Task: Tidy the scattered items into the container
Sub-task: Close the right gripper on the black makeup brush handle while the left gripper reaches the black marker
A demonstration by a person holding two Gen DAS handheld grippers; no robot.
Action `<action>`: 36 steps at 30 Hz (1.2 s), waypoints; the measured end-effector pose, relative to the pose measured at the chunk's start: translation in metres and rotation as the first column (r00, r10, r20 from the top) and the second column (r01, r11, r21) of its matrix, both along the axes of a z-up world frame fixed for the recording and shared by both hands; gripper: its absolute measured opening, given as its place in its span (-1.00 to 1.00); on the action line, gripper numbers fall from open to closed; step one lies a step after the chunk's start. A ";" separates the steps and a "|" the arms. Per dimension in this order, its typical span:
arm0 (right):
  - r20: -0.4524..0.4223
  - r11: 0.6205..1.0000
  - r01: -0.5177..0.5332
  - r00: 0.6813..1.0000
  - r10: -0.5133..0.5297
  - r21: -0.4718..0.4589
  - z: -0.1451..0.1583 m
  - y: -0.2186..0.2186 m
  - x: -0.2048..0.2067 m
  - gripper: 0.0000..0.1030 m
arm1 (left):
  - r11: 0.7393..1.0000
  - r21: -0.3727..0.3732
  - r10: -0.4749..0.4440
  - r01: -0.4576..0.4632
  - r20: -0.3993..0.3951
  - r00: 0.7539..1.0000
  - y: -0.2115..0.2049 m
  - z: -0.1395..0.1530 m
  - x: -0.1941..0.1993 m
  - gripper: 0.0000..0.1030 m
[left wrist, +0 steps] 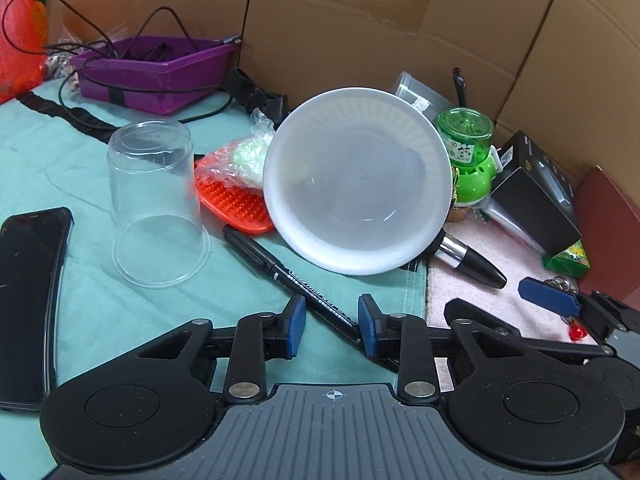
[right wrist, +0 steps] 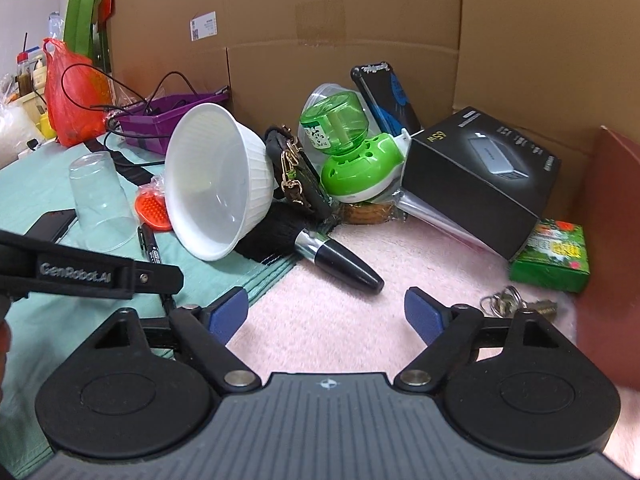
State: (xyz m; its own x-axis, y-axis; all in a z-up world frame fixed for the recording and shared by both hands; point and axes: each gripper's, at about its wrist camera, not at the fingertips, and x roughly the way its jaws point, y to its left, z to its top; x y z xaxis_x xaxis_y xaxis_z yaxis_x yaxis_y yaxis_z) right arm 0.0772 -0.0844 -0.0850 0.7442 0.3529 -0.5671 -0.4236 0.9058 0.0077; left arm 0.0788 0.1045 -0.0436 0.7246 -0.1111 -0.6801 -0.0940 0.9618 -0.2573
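Observation:
A purple tray [left wrist: 160,68] with black cables in it stands at the back left. A black marker [left wrist: 288,276] lies on the green cloth; its near end runs between the fingers of my open left gripper [left wrist: 331,326]. A white bowl [left wrist: 356,180] leans tilted on its side beside a clear upturned cup [left wrist: 154,200]. My right gripper [right wrist: 326,314] is open and empty above the pink towel, near a black makeup brush [right wrist: 336,258] and a key ring [right wrist: 508,300].
A black phone [left wrist: 28,300] lies at the left. An orange scrubber [left wrist: 236,200], a green mosquito repeller [right wrist: 352,152], a black box [right wrist: 484,176], a green packet [right wrist: 552,256] and a wallet [right wrist: 296,168] crowd the back. Cardboard walls [right wrist: 360,20] enclose the area.

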 end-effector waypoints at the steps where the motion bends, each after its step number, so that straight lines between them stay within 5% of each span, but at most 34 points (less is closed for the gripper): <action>1: 0.001 1.000 -0.002 1.000 0.002 -0.001 0.000 0.001 0.003 0.65 | 1.000 -0.001 0.001 -0.001 -0.001 1.000 0.000 0.000 0.001 -0.30; 3: 0.005 1.000 -0.001 1.000 0.001 -0.004 0.000 0.001 0.009 0.65 | 1.000 -0.002 0.000 0.000 0.002 1.000 -0.001 0.000 0.003 -0.12; 10: -0.024 1.000 -0.020 1.000 0.020 -0.019 -0.003 0.002 0.024 0.41 | 1.000 0.018 -0.019 0.018 0.011 1.000 -0.006 -0.002 0.007 -0.13; 12: -0.036 1.000 -0.021 0.999 0.020 -0.020 -0.003 0.002 0.026 0.28 | 1.000 0.020 -0.020 0.020 0.008 1.000 -0.007 -0.002 0.007 -0.50; 16: -0.023 0.999 0.005 1.000 -0.006 -0.036 -0.001 -0.002 0.020 -0.27 | 0.999 0.010 -0.045 0.045 -0.001 0.999 -0.010 0.000 0.004 -0.61; 21: -0.045 0.999 -0.031 0.999 0.031 -0.012 0.003 -0.007 0.006 -0.54 | 0.996 -0.005 -0.085 0.085 -0.003 0.996 -0.019 0.001 -0.004 -0.67; 23: -0.046 0.998 -0.054 0.998 0.053 -0.016 0.005 -0.006 -0.004 -0.60 | 0.992 -0.021 -0.124 0.124 -0.001 0.992 -0.024 0.003 -0.008 -0.99; 25: -0.045 0.998 -0.062 0.997 0.062 -0.020 0.007 -0.009 -0.015 -0.63 | 0.986 -0.052 -0.161 0.160 -0.015 0.987 -0.031 0.001 -0.009 -0.99; 31: -0.051 0.999 -0.038 0.998 0.037 -0.015 0.013 -0.023 -0.041 -0.63 | 0.983 -0.046 -0.178 0.176 -0.030 0.984 -0.047 -0.001 -0.020 -0.92; 32: -0.053 0.999 -0.035 0.998 0.034 -0.013 0.013 -0.026 -0.045 -0.63 | 0.985 -0.062 -0.166 0.164 -0.027 0.986 -0.045 0.000 -0.022 -0.49; 36: -0.053 1.000 -0.024 0.998 0.024 -0.012 0.015 -0.038 -0.059 -0.63 | 0.989 -0.129 -0.076 0.073 -0.025 0.997 -0.029 0.002 -0.024 -0.18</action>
